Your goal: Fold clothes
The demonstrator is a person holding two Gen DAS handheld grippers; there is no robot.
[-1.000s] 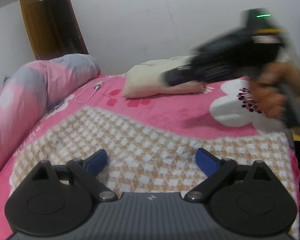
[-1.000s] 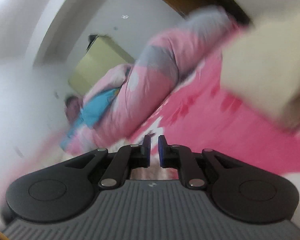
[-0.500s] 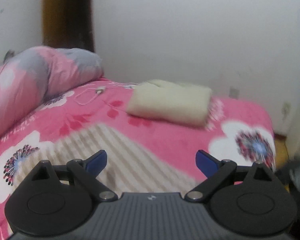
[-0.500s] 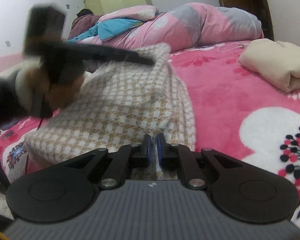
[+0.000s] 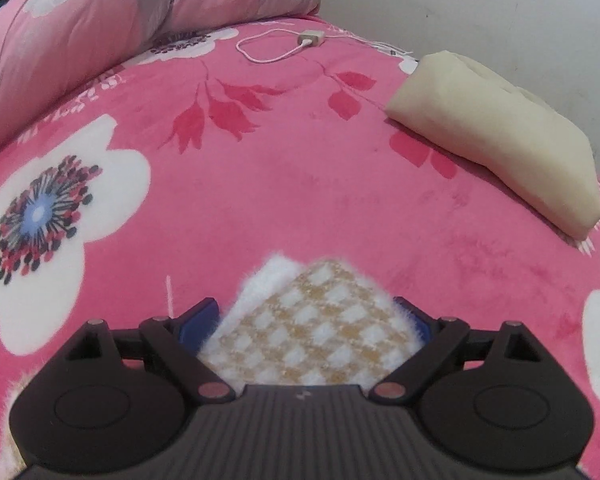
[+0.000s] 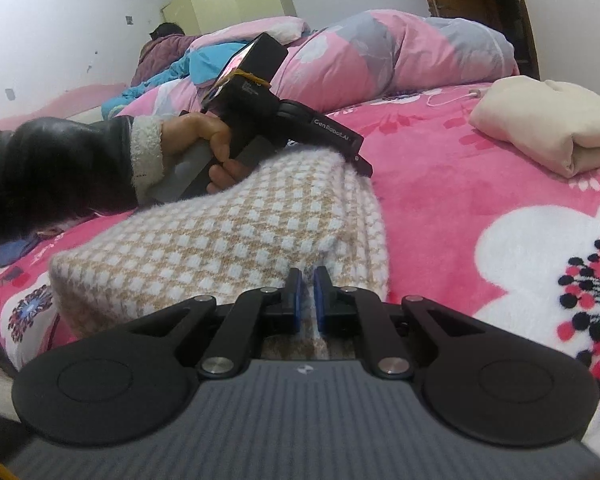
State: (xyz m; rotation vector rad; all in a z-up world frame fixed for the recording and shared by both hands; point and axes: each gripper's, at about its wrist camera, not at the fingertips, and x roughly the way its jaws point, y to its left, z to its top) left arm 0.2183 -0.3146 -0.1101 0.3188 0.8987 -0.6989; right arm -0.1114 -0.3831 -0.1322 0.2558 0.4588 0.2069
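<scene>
The right tool (image 6: 305, 298) is clamped on the near edge of a fuzzy tan-and-white checked sweater (image 6: 220, 240), its blue pads almost together. The left tool (image 5: 310, 320), held by the person's left hand (image 6: 204, 148), has its jaws wide and closing around a corner of the same sweater, which rises between the pads. The sweater lies on a pink floral bed (image 5: 300, 180). A folded cream garment (image 5: 500, 136) sits well apart near the wall, a white charging cable (image 5: 276, 46) beyond.
</scene>
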